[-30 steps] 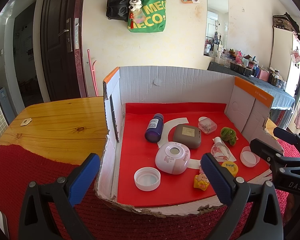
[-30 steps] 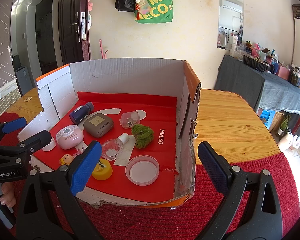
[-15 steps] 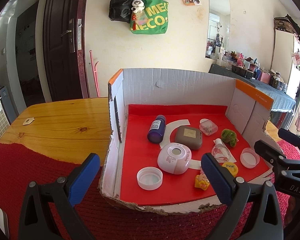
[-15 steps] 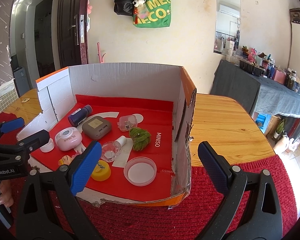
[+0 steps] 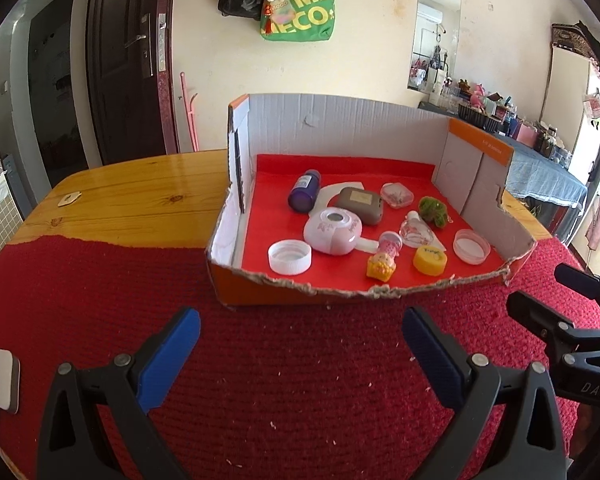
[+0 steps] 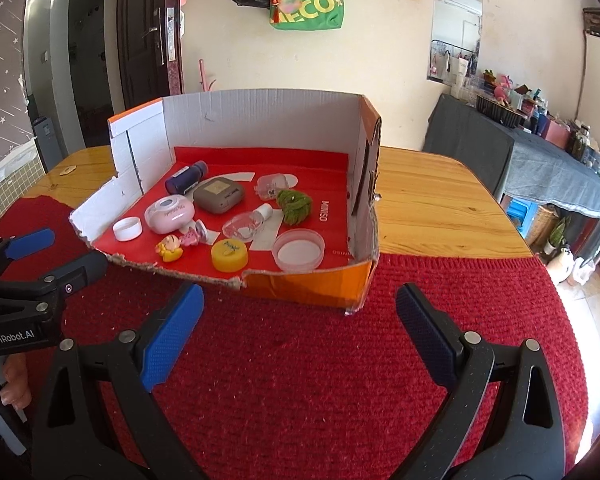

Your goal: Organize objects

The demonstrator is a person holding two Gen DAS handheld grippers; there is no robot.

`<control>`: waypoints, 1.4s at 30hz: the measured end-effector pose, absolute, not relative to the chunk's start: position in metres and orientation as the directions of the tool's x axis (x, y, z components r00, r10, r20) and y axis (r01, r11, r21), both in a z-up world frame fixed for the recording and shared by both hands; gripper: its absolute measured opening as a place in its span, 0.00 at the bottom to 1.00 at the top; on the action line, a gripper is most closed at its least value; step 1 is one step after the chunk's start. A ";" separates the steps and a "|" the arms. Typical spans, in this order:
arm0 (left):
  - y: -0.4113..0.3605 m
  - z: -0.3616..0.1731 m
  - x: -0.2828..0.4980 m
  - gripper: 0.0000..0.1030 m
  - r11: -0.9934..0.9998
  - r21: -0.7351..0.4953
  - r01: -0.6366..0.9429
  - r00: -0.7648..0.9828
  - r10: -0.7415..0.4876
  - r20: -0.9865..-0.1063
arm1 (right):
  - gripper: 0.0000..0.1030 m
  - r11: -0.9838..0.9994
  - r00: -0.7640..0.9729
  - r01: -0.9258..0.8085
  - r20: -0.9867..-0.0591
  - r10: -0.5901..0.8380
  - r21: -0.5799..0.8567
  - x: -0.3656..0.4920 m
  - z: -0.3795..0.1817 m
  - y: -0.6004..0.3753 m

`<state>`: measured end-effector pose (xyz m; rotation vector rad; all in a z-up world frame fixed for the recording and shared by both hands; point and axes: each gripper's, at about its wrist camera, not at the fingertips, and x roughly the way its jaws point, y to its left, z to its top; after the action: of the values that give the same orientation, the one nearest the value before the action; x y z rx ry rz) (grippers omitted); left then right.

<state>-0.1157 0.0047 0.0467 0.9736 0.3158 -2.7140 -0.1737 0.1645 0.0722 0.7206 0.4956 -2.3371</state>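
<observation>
Left wrist: red mat (image 5: 300, 380) covers wooden table (image 5: 140, 204).

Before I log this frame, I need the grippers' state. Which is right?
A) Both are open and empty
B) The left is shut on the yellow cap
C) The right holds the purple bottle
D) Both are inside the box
A: the left gripper and the right gripper both hang wide open and empty over the red mat, in front of the cardboard box.

Both views are brightly lit by daylight from the right, glare is thrown on the table (image 5: 140, 204), straight lines are bent by fisheye distortion, and the corners are blacked out.
</observation>
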 end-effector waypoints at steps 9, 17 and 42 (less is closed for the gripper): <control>0.007 0.023 -0.113 1.00 -0.943 -0.131 0.306 -0.659 -0.111 -0.744 | 0.95 -0.754 -0.614 0.634 -0.704 -0.358 -0.169 -0.174 0.042 0.172; 0.012 0.016 -0.119 1.00 -0.944 -0.083 0.318 -0.613 -0.138 -0.778 | 0.96 -0.784 -0.588 0.604 -0.743 -0.319 -0.142 -0.185 0.030 0.182; 0.012 0.015 -0.123 1.00 -0.937 -0.073 0.341 -0.605 -0.159 -0.780 | 1.00 -0.788 -0.592 0.594 -0.750 -0.295 -0.159 -0.187 0.029 0.178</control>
<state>-0.1231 0.0120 0.0148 1.2173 0.3109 -2.5688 -0.1867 0.1784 0.0295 1.0108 0.5455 -2.3597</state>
